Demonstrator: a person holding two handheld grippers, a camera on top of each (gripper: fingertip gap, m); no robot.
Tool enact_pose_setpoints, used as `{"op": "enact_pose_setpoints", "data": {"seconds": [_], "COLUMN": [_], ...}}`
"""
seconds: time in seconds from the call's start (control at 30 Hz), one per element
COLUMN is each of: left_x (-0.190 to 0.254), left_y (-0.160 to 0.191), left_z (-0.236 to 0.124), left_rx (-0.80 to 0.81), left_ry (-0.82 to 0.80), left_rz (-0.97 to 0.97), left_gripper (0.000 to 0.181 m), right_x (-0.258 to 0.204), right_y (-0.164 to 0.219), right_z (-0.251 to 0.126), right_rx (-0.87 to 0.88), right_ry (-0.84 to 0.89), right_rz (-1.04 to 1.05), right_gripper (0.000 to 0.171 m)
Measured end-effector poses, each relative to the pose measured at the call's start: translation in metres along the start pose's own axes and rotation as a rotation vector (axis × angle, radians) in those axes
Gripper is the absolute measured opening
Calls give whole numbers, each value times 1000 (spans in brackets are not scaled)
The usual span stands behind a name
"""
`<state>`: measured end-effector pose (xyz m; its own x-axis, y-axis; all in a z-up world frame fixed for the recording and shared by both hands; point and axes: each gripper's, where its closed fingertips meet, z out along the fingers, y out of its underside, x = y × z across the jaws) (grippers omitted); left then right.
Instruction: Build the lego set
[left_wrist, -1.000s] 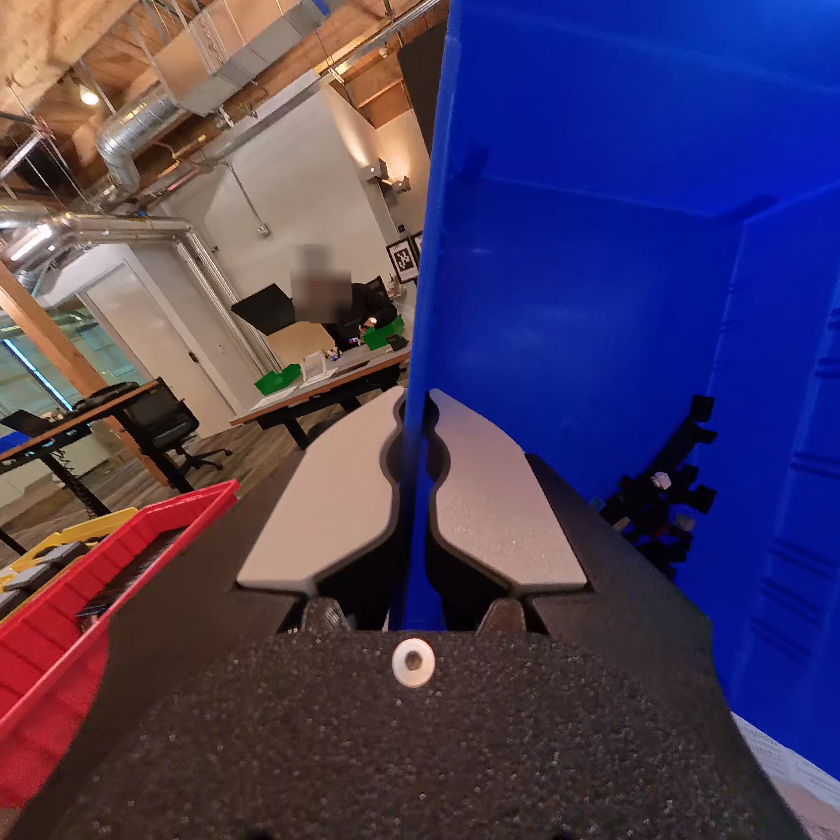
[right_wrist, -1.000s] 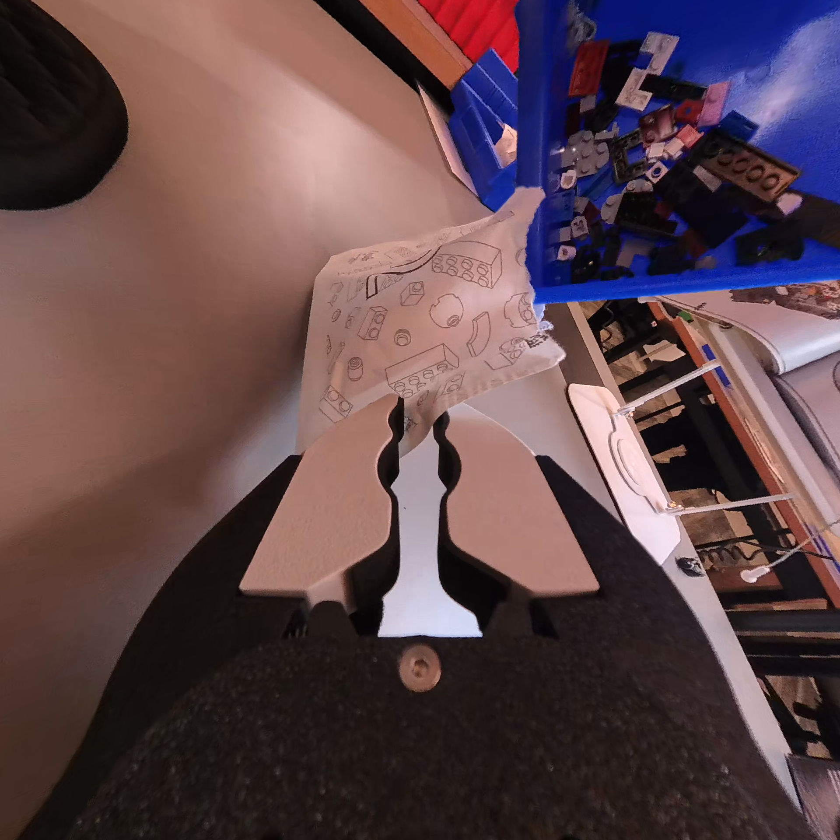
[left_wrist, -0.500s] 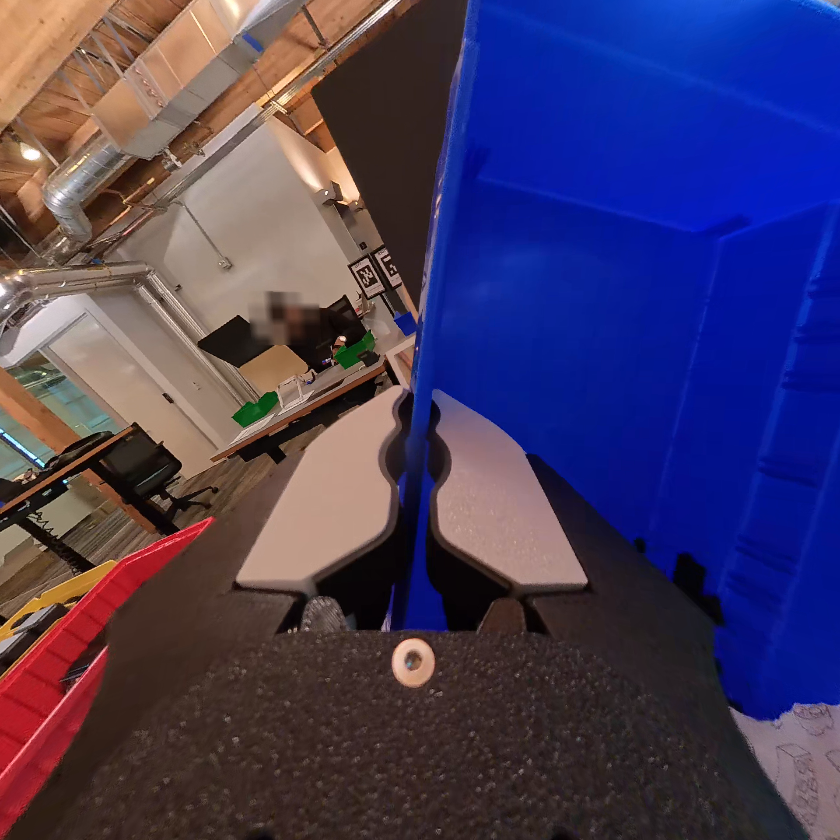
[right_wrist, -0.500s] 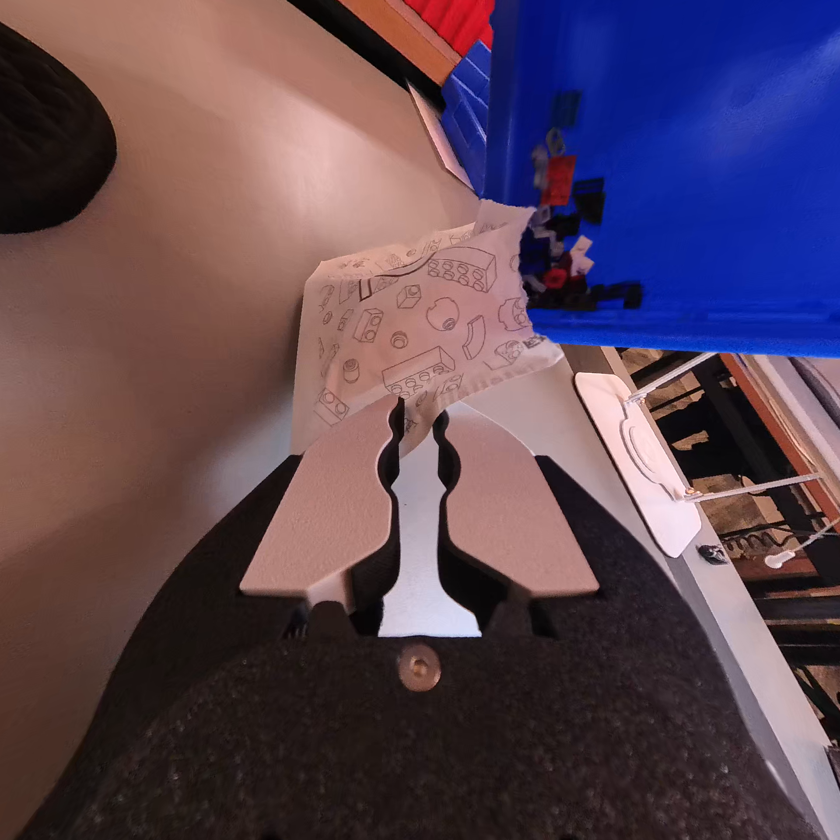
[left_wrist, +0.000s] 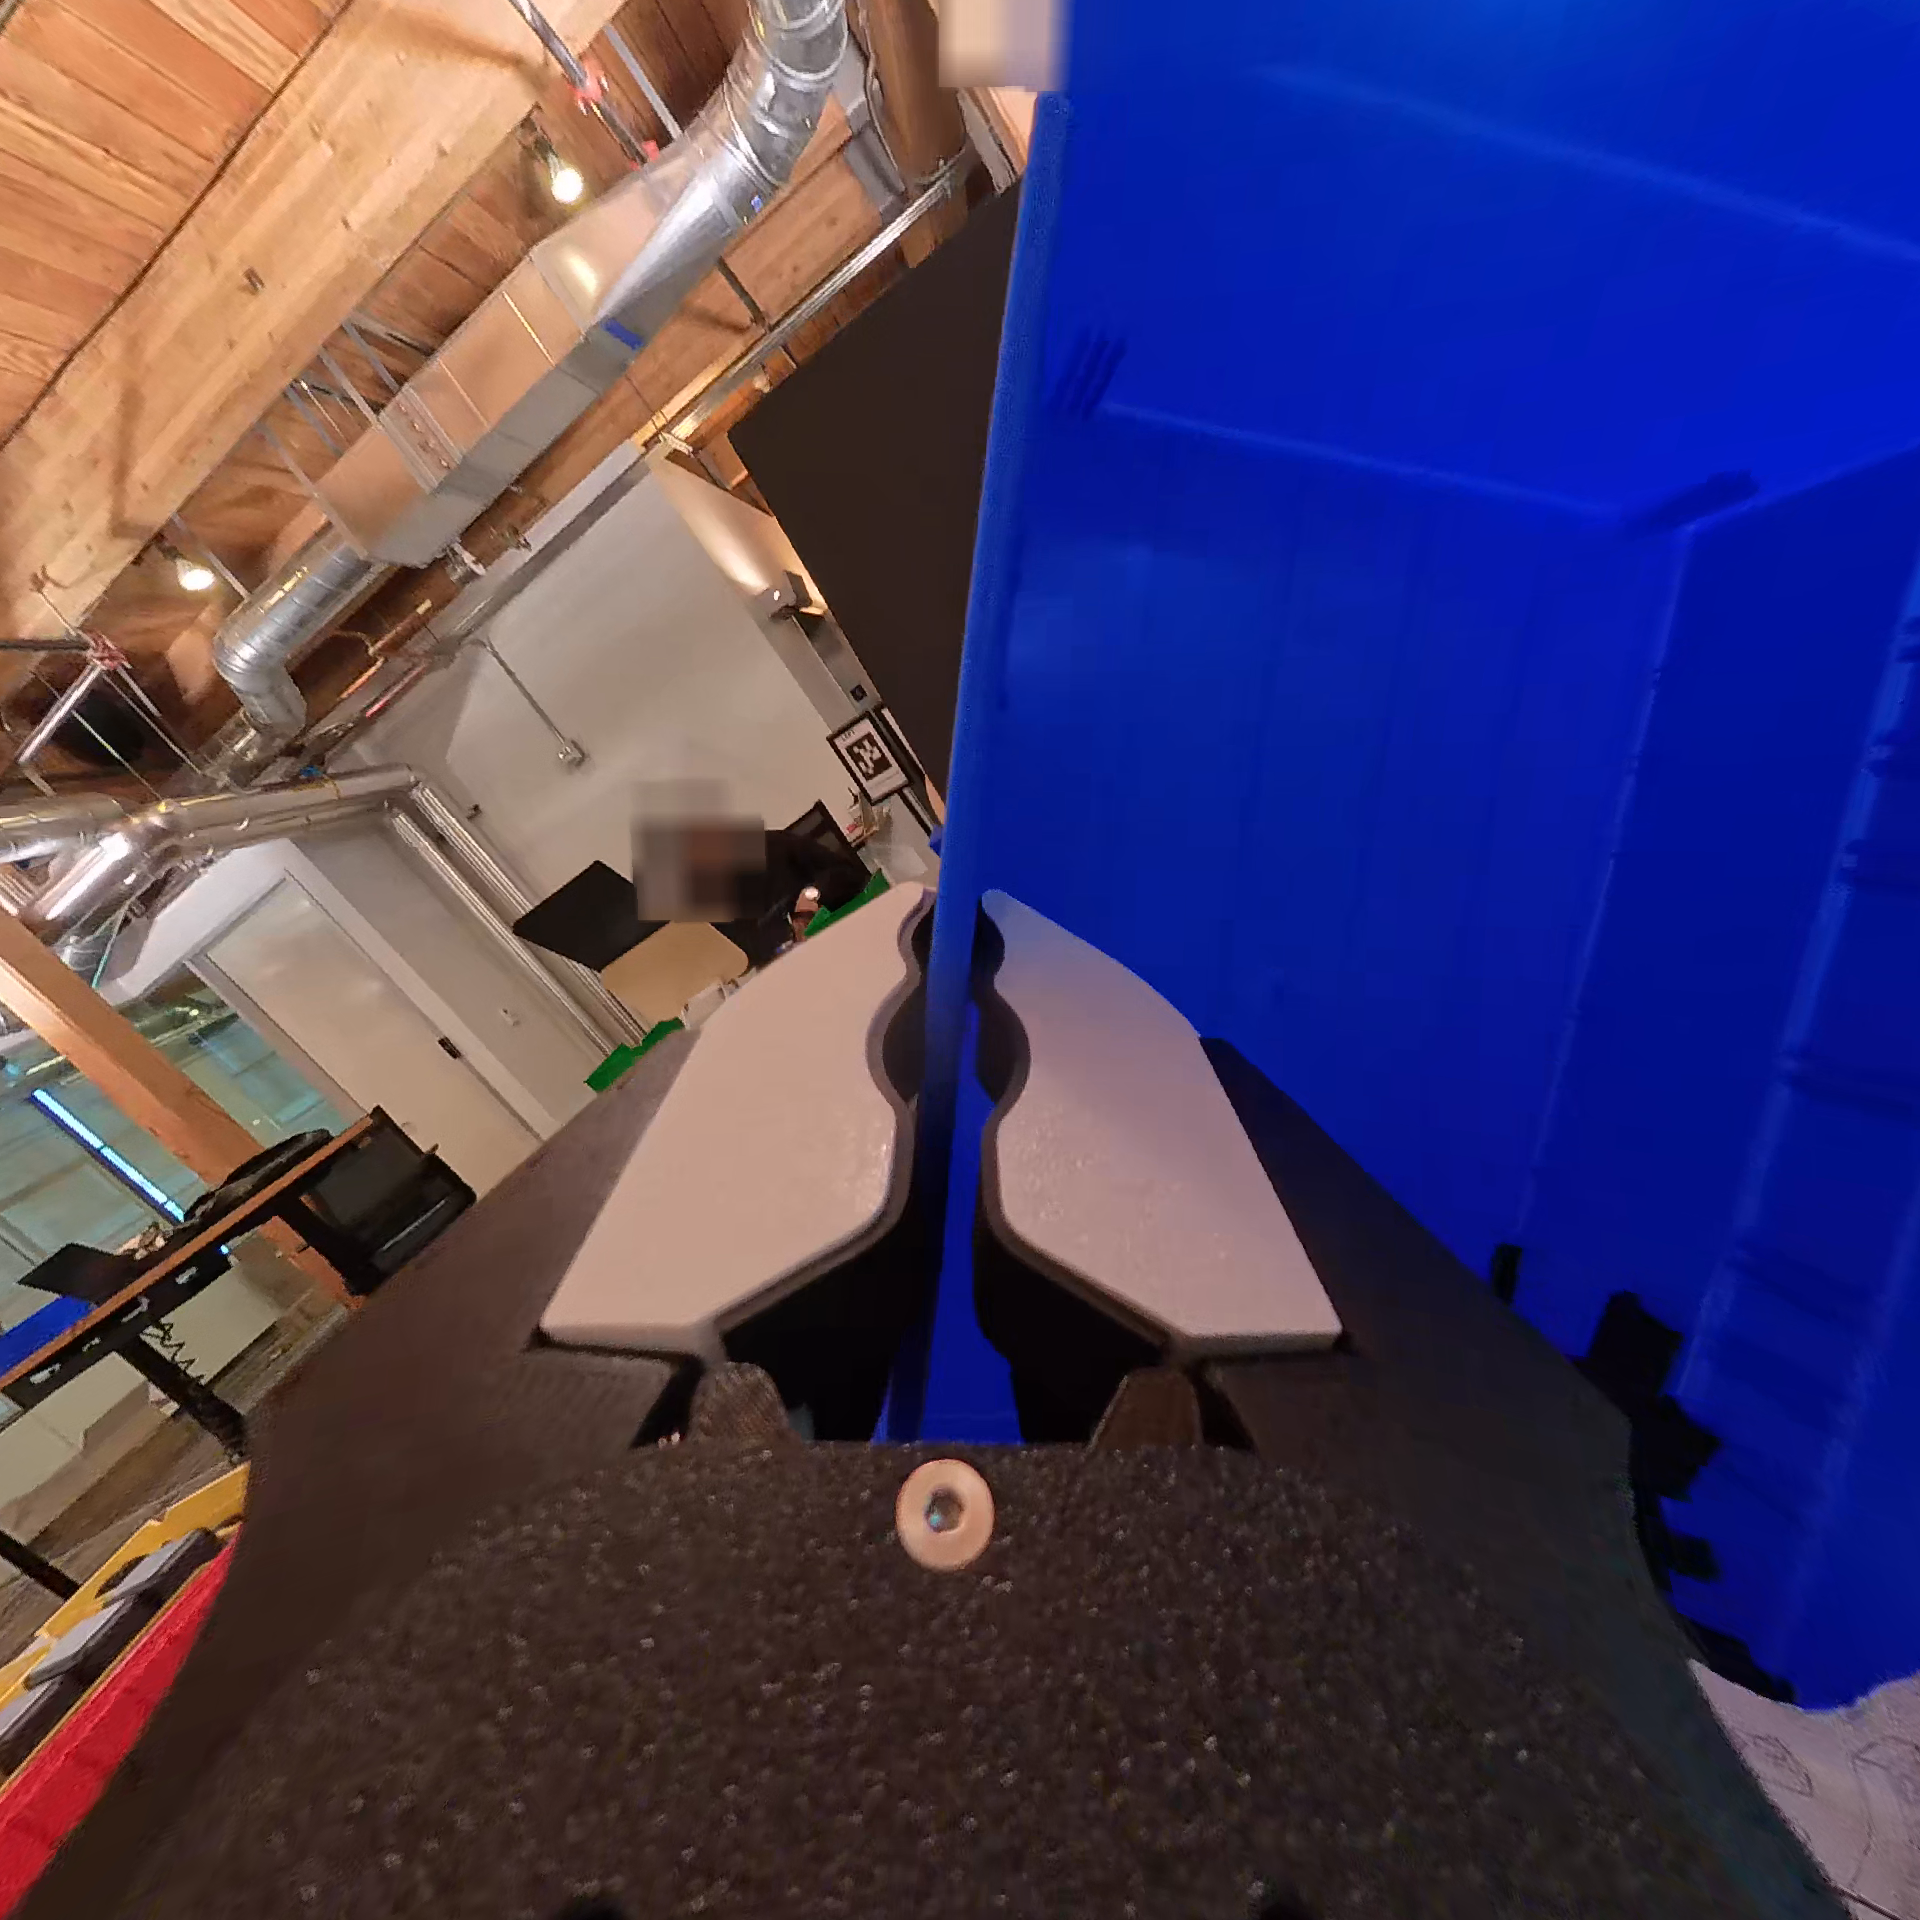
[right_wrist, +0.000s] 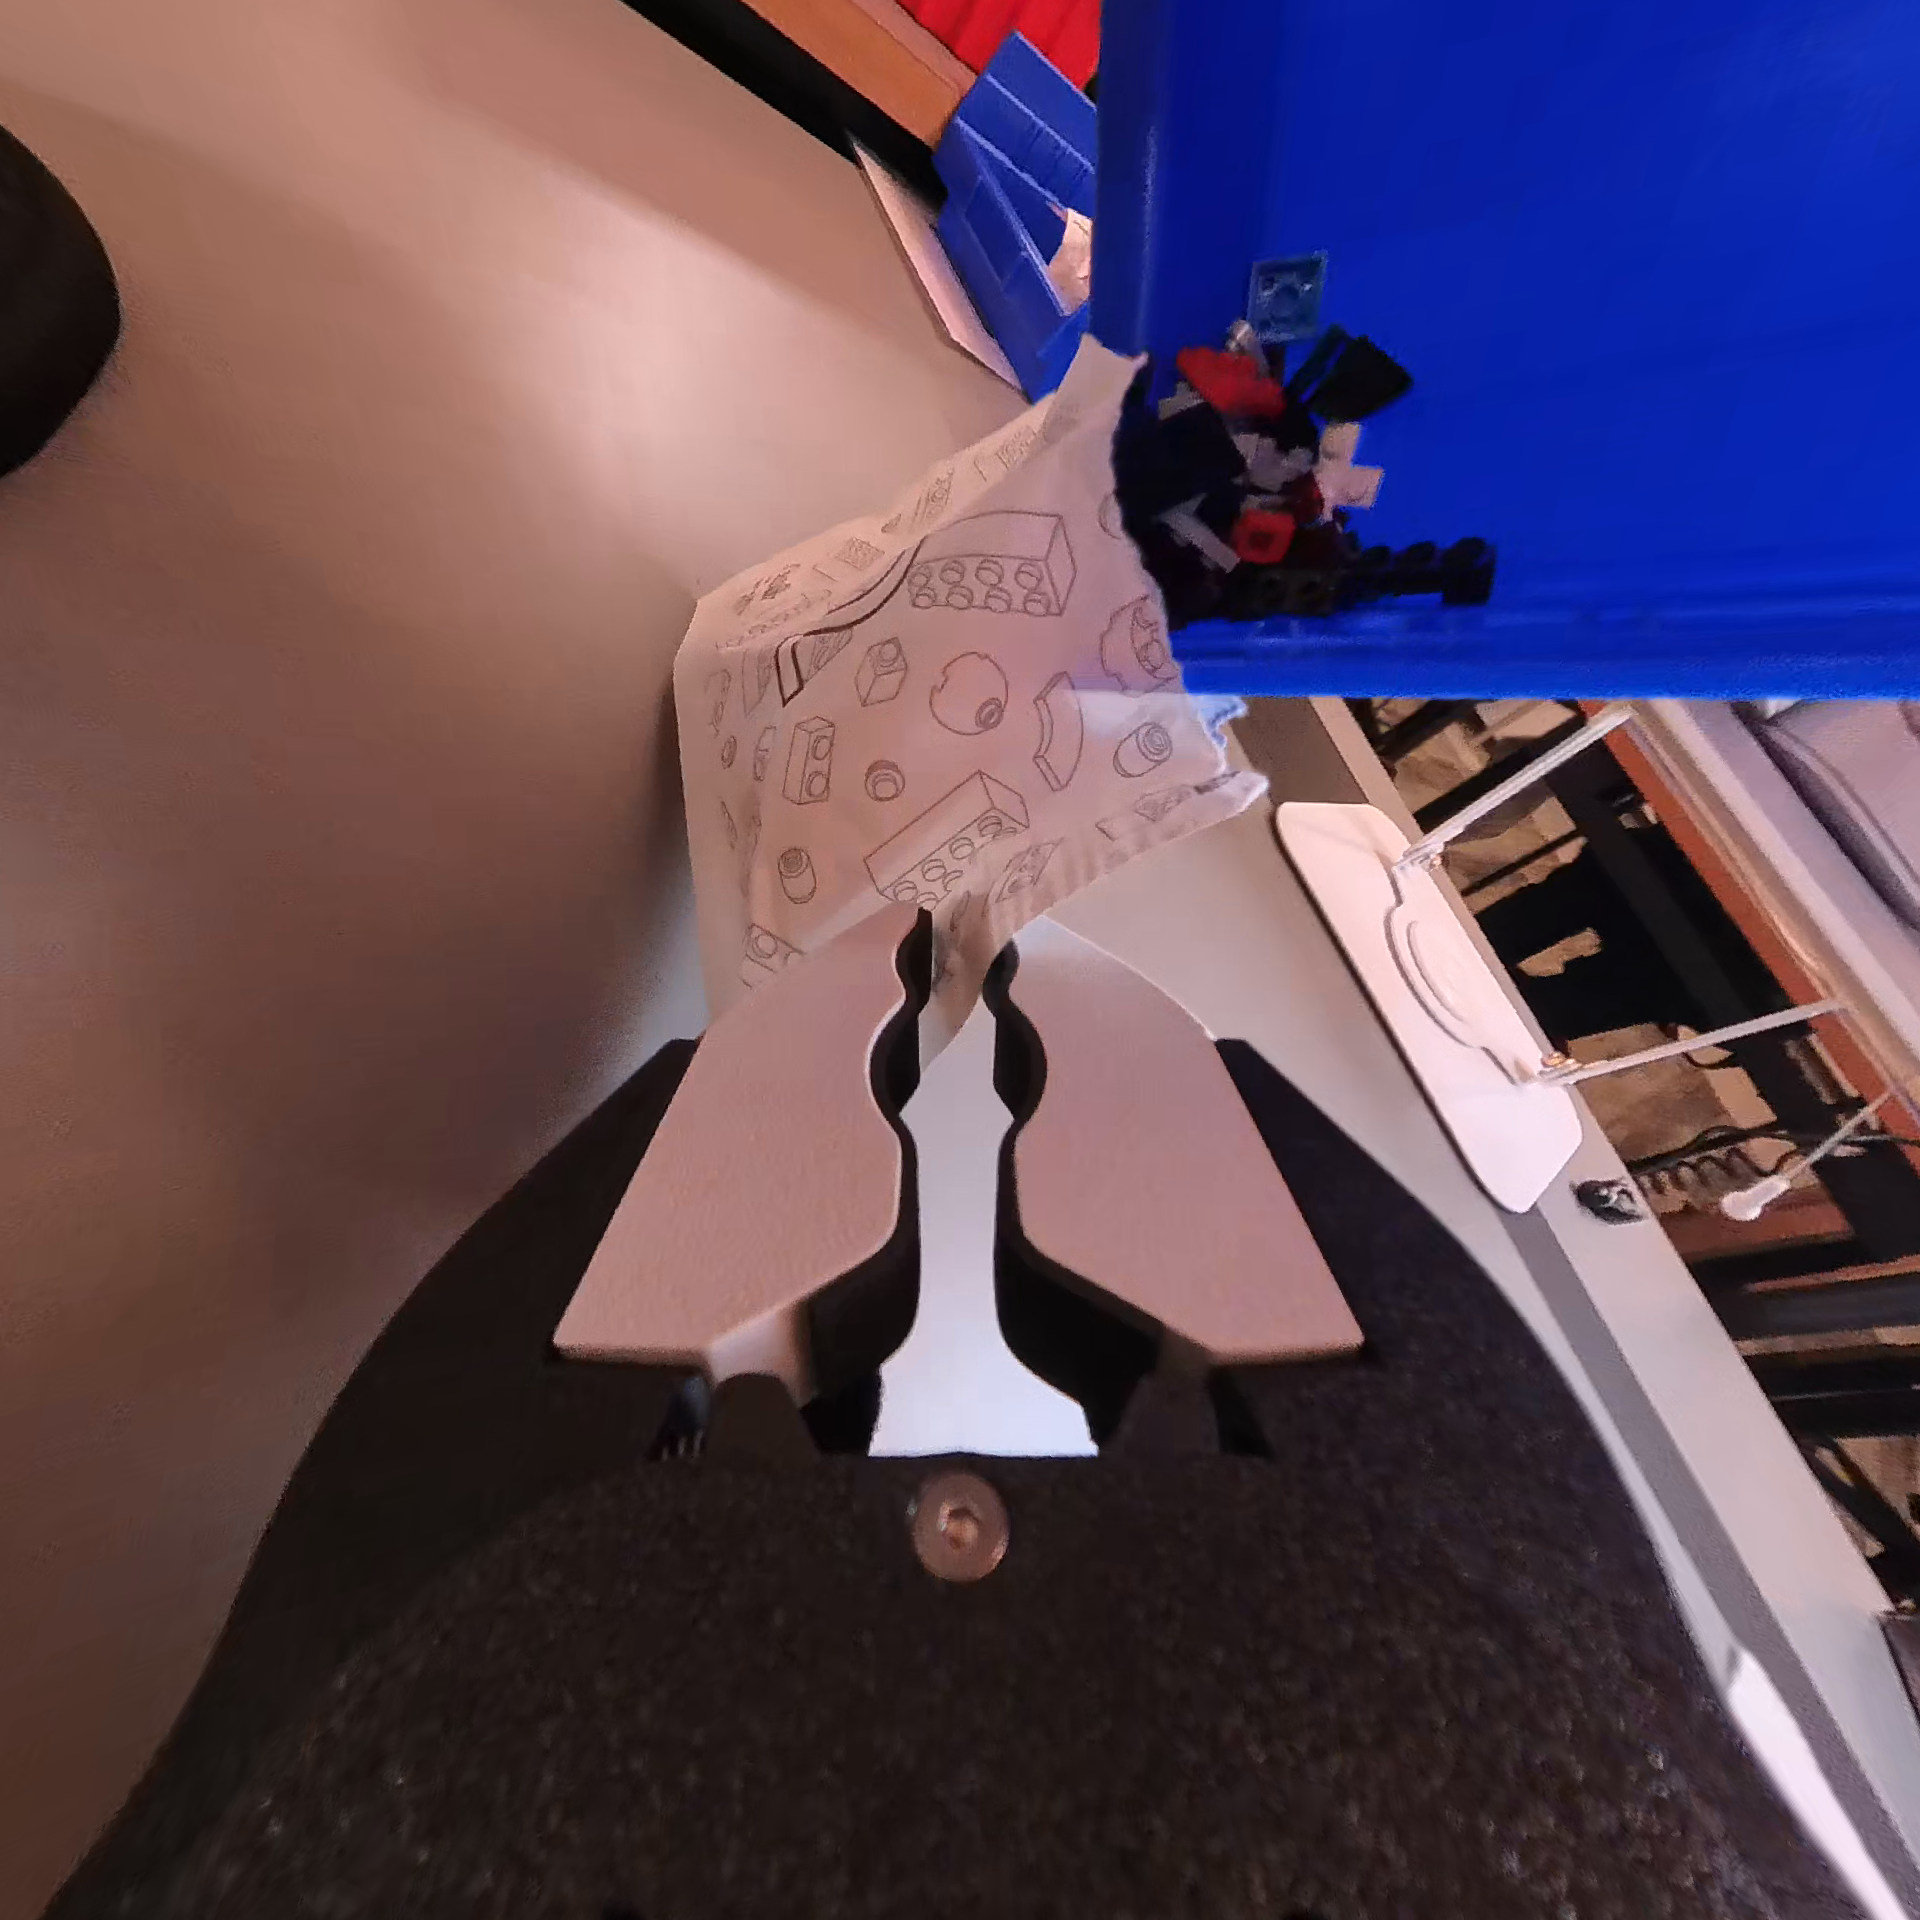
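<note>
- The left gripper (left_wrist: 951, 914) is clamped on the side wall of a blue bin (left_wrist: 1403, 727), one finger outside the wall and one inside, as it was a second ago.
- In the left wrist view the bin is tipped up more steeply than before: more of the wooden ceiling and silver ducts (left_wrist: 623, 260) show, and the red tray (left_wrist: 94, 1725) at the lower left has slid almost out of the picture.
- A second ago a cluster of dark pieces lay part-way along the bin's floor; now only a few dark bricks (left_wrist: 1652, 1455) show at its lower corner, beside the printed white bag (left_wrist: 1829, 1766).
- The right gripper (right_wrist: 956, 940) pinches a lower corner of that white bag (right_wrist: 935, 748), printed with brick outlines; its fingers stay nearly together on the thin fabric.
- In the right wrist view the bin (right_wrist: 1558, 260) hangs over the bag's open mouth. A second ago many bricks were spread across its floor; now a small heap of black, red and grey bricks (right_wrist: 1257, 488) is bunched in the lowest corner, right at the bag's opening.
- The bag is held above the pale tabletop (right_wrist: 364, 623), close to its right edge.
- A white plate-like stand (right_wrist: 1434, 997) sits near that edge, right of the bag.
</note>
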<state>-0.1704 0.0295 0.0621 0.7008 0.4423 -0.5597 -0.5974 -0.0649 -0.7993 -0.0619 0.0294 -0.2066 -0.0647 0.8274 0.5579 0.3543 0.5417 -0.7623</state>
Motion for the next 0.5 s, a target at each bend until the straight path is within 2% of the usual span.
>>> {"op": "enact_pose_setpoints", "data": {"seconds": [0.33,0.5], "left_x": [14,20], "left_y": [-21,-30], "left_z": [-7,-10], "left_rx": [102,151], "left_ry": [-8,-11], "left_rz": [56,82], "left_gripper": [4,3], "right_x": [7,12], "right_y": [8,11], "right_z": [1,0], "right_rx": [13,10], "right_ry": [-28,-12], "right_rz": [181,198], "right_gripper": [7,6]}}
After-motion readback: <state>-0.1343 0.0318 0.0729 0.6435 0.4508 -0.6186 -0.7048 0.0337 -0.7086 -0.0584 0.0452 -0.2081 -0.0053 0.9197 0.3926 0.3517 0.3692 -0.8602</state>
